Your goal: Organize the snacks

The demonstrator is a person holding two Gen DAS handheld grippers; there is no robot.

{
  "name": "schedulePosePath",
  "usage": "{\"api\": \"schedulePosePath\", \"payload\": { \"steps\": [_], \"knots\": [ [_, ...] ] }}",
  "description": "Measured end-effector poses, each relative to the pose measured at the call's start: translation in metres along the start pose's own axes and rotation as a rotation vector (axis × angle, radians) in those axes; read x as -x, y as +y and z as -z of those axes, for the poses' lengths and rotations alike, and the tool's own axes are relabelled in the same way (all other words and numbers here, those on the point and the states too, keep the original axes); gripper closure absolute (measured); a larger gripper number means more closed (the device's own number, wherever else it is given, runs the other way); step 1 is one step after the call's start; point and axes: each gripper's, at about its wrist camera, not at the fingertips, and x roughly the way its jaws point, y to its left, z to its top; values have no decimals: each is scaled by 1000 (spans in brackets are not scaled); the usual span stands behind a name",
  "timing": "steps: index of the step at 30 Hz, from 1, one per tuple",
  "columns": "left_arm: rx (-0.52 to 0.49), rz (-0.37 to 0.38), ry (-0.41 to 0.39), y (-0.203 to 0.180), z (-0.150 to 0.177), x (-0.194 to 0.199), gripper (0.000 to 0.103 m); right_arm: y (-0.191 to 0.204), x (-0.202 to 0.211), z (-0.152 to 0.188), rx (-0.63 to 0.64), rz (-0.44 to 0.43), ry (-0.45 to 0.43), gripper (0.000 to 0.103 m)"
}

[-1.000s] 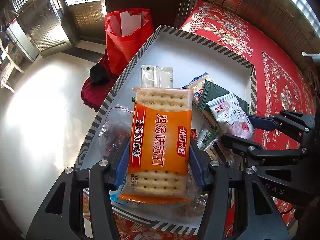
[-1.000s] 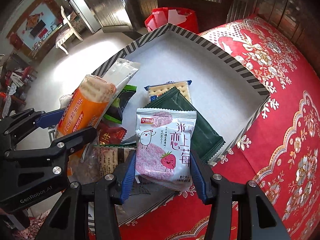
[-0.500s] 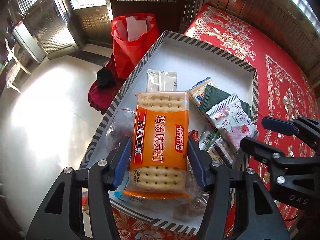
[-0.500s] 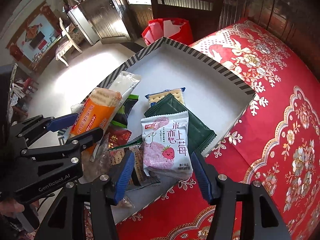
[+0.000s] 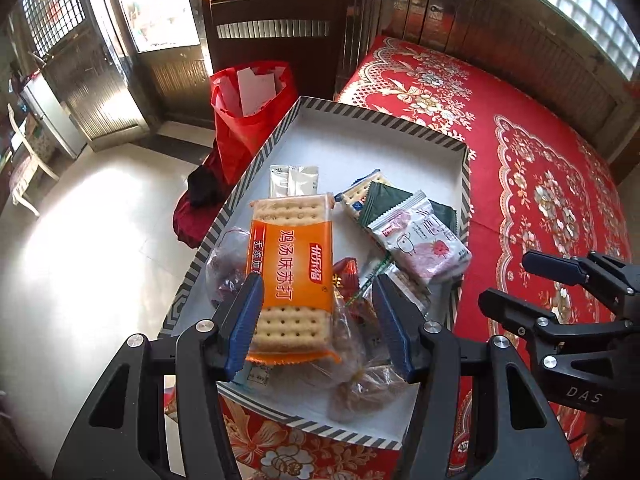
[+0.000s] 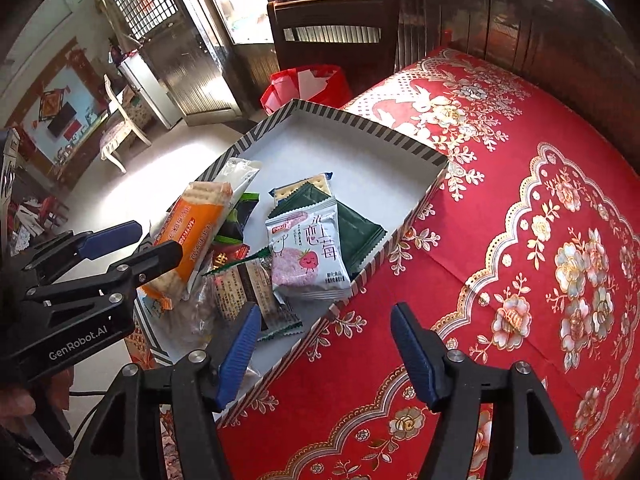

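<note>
The right gripper (image 6: 326, 354) hung above the near edge of the striped tray (image 6: 400, 142), its jaws opening with nothing between them; beneath them lay tray wall and red floral tablecloth (image 6: 540, 240). Just beyond its fingertips, inside the tray at the near right wall, the pink strawberry snack packet (image 6: 306, 256) lay released on top of a dark green packet (image 6: 352, 232).

The left gripper (image 5: 318, 320) was over the tray's near left part. Its left pad touched the edge of the orange soda cracker pack (image 5: 292, 268); the right pad stood clear of the pack's other edge with a visible gap. The grip therefore appeared slack, and whether the pack was carried or rested on the pile below could not be determined. Under it, in the tray's near end, lay clear bags of dark snacks (image 5: 356, 384) and a small red packet (image 5: 346, 274).

Farther into the tray, a pale twin sachet (image 5: 294, 180) lay behind the cracker pack, and a blue-edged cracker packet (image 5: 358, 196) lay beside the green one. The tray's far half was bare white floor.

Beyond the tray's far left corner, a red bag (image 5: 250, 120) stood on the room floor before a dark wooden chair (image 5: 276, 28).
</note>
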Motion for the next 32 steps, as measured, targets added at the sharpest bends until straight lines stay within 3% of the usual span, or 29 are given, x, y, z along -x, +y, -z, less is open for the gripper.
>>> {"api": "schedulePosePath", "payload": {
  "steps": [32],
  "knots": [
    [-38, 24, -52, -9, 7, 19, 47, -7, 9, 11, -13, 4, -5, 37]
  ]
}}
